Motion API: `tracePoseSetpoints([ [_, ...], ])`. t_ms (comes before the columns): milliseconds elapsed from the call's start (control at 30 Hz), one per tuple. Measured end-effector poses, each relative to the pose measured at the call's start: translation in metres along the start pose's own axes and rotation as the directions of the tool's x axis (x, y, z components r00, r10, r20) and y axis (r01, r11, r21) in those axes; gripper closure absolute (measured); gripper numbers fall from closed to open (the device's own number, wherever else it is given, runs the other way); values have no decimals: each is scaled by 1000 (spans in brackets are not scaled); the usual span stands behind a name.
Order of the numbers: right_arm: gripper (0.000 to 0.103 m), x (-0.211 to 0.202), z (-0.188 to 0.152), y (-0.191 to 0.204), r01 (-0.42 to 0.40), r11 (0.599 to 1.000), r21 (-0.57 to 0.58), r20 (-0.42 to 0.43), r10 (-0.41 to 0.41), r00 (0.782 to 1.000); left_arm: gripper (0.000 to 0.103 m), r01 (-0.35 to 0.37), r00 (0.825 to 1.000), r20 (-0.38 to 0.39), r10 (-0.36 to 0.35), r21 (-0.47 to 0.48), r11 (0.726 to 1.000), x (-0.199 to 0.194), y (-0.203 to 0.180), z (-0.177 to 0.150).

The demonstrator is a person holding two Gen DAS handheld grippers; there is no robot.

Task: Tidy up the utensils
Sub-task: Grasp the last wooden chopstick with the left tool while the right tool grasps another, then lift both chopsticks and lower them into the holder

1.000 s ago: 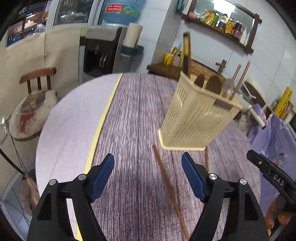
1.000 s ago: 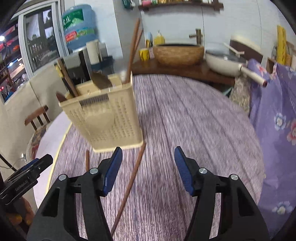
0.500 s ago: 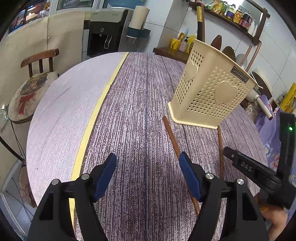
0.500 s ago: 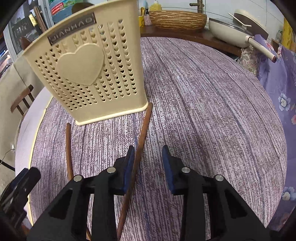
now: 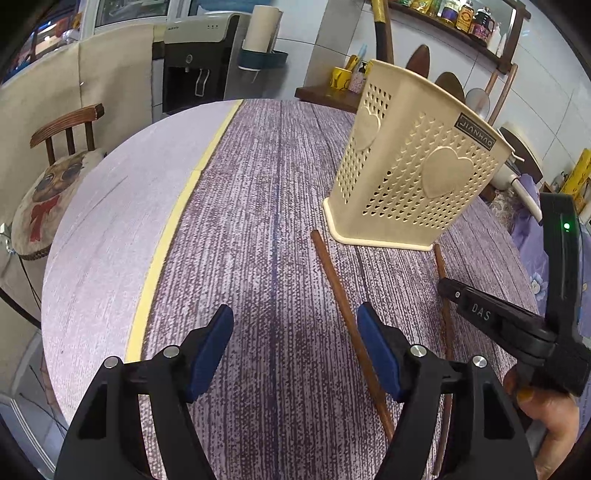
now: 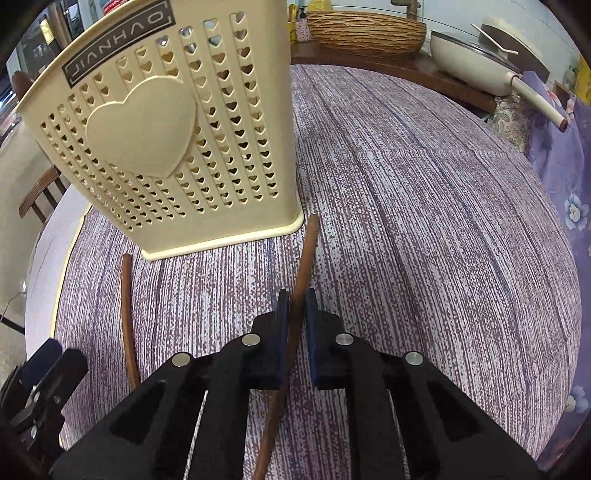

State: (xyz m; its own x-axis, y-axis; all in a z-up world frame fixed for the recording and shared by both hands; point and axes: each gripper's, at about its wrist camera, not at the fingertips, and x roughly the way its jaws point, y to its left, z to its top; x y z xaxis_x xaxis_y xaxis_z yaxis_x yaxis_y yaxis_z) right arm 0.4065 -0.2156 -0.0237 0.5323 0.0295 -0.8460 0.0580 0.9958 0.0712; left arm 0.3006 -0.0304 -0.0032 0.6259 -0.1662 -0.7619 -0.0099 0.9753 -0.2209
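Observation:
A cream perforated utensil holder (image 5: 410,177) (image 6: 173,136) stands on the round table and holds several wooden utensils. Two brown wooden chopsticks lie in front of it. My right gripper (image 6: 295,306) is shut on the right chopstick (image 6: 304,254), low at the table; that chopstick also shows in the left wrist view (image 5: 441,273) under the right gripper's body (image 5: 517,332). The left chopstick (image 5: 343,306) (image 6: 126,306) lies free. My left gripper (image 5: 295,339) is open and empty, its right finger (image 5: 378,350) just over the left chopstick.
The table (image 5: 240,221) has a purple woven cloth with a yellow strip (image 5: 173,221) at its left. A wooden chair (image 5: 55,173) stands left. A pan (image 6: 476,59) and wicker basket (image 6: 365,31) sit on a counter behind. A flowered purple cloth (image 6: 565,177) hangs at the right.
My right gripper has dropped toward the table and closed its fingers on the right chopstick. My left gripper has lowered and moved closer to the left chopstick, staying open.

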Motion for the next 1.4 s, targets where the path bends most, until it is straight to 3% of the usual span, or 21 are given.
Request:
tracePoseSetpoints([
  [167,95,-3,-3,-9,-15,999,-46,-24,14,1000,40,2,999,-39,0,46,999,16,-14,4],
  [367,95,-4,-5,-23,-21,999,-47,-33,20,999,54,-14,997,-76,21,88,996,37,-27,10],
  [733,94,-5,-5,-23,-30,999,-31,-21,29,999,69,-83,993,-69,91,119,989,54,-35,27],
  [1000,94,3,7,-17,-2,999,-46,-18,1,1000,92,-111,991,-67,119,112,988,60,-36,34],
  [1400,95,6,11,-9,28,997,-68,-12,-29,1000,95,-96,992,-70,103,101,990,52,-42,23],
])
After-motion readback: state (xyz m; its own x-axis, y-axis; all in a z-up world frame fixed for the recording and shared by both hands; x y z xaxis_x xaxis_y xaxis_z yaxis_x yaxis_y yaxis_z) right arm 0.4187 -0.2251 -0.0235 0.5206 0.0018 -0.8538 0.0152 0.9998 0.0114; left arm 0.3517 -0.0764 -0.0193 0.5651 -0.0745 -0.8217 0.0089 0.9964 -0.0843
